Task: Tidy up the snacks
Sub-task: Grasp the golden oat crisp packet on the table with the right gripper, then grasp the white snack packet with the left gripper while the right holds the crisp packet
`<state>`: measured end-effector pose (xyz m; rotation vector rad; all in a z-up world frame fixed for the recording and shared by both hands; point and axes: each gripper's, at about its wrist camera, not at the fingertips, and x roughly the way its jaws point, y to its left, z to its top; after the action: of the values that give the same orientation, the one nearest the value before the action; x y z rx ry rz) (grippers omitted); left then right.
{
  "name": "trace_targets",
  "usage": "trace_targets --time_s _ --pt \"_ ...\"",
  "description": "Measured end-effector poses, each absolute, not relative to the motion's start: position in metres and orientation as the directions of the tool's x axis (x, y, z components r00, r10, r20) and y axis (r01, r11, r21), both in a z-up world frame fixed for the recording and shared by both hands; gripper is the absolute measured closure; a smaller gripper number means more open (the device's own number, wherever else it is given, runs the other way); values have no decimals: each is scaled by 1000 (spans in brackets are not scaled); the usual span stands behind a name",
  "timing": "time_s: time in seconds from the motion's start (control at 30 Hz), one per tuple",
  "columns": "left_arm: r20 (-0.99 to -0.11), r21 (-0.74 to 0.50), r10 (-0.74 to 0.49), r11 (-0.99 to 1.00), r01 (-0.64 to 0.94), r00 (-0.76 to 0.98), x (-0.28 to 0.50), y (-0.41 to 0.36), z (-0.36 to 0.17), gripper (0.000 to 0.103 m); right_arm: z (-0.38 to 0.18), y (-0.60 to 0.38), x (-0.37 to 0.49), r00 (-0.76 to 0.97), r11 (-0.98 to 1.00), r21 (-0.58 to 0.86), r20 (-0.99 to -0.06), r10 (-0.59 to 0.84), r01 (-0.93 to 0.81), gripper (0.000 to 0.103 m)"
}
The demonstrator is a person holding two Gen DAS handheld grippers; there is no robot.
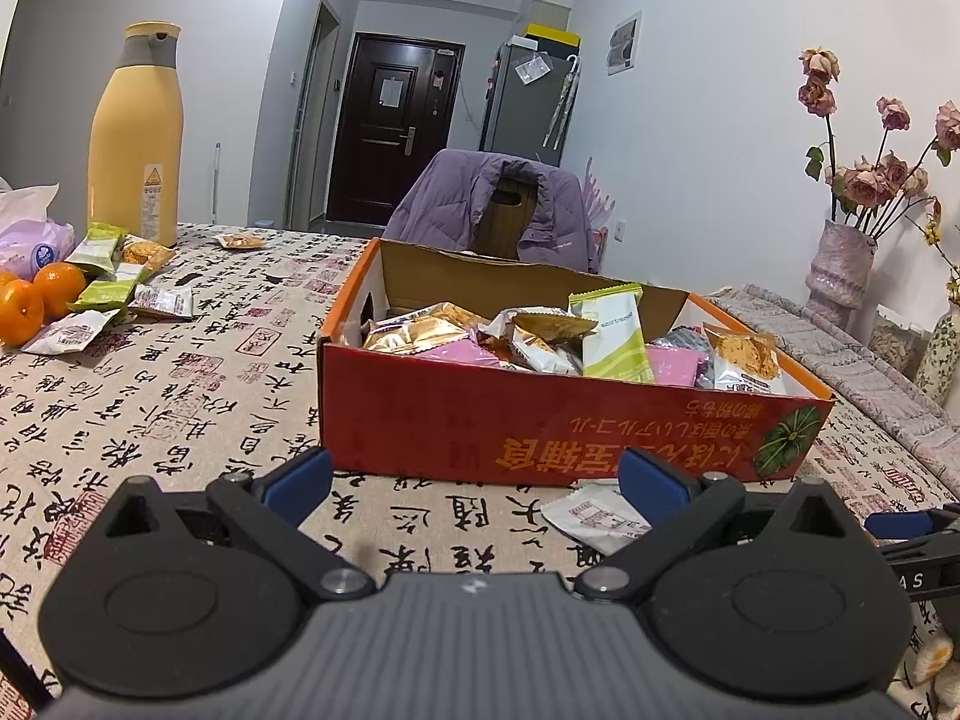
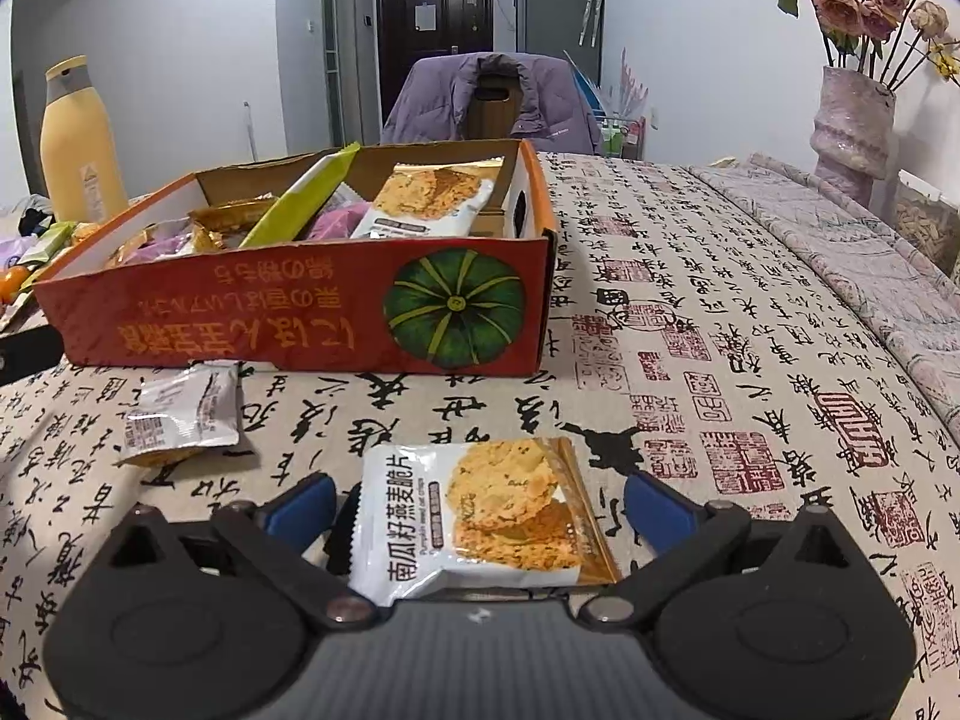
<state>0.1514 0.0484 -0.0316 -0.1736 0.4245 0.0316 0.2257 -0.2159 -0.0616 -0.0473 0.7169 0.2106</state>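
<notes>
Table (image 2: 690, 312): calligraphy-print cloth.
Box (image 1: 480, 420): red-orange cardboard, open top, centre of table, filled with mixed snack packets.
Left gripper (image 1: 474, 486): jaws wide apart, holding nothing, low over the cloth just before the box.
White packet (image 1: 594, 516): flat on cloth beside the box's front wall, near the left gripper's right finger.
Right gripper (image 2: 477, 507): jaws wide apart, nothing clamped.
Cracker packet (image 2: 480, 516): lying between the right gripper's fingers, in front of the box; contact cannot be told.
Loose packets (image 1: 114, 288), oranges (image 1: 36, 300), yellow flask (image 1: 135, 138): far left.
</notes>
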Motion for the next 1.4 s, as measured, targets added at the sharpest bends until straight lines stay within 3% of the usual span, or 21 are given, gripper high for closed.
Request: trace_targets --time_s 0.17,0.23,0.5,0.8,0.97,1.4 --pt "-413 -163 -4 984 -69 911 151 49 -32 0 -60 -216 218 747 969 32 -631 209 -244 20" --pt "-413 -163 -4 984 -70 911 151 49 -32 0 -60 -216 215 755 966 34 -617 221 -255 33" --pt "-414 -162 -1 984 -73 910 151 50 -32 0 -59 -217 207 781 966 38 -580 231 -257 57" --pt "-455 -83 25 994 -70 890 156 34 -31 0 -55 -224 196 829 969 57 -506 236 -241 58" --pt "-506 -106 -20 994 -39 862 165 16 -28 0 -53 -229 191 847 971 86 -475 238 -225 58" --pt "-627 -13 70 995 -101 776 204 -45 -36 0 -55 -237 195 846 974 130 -483 225 -185 58"
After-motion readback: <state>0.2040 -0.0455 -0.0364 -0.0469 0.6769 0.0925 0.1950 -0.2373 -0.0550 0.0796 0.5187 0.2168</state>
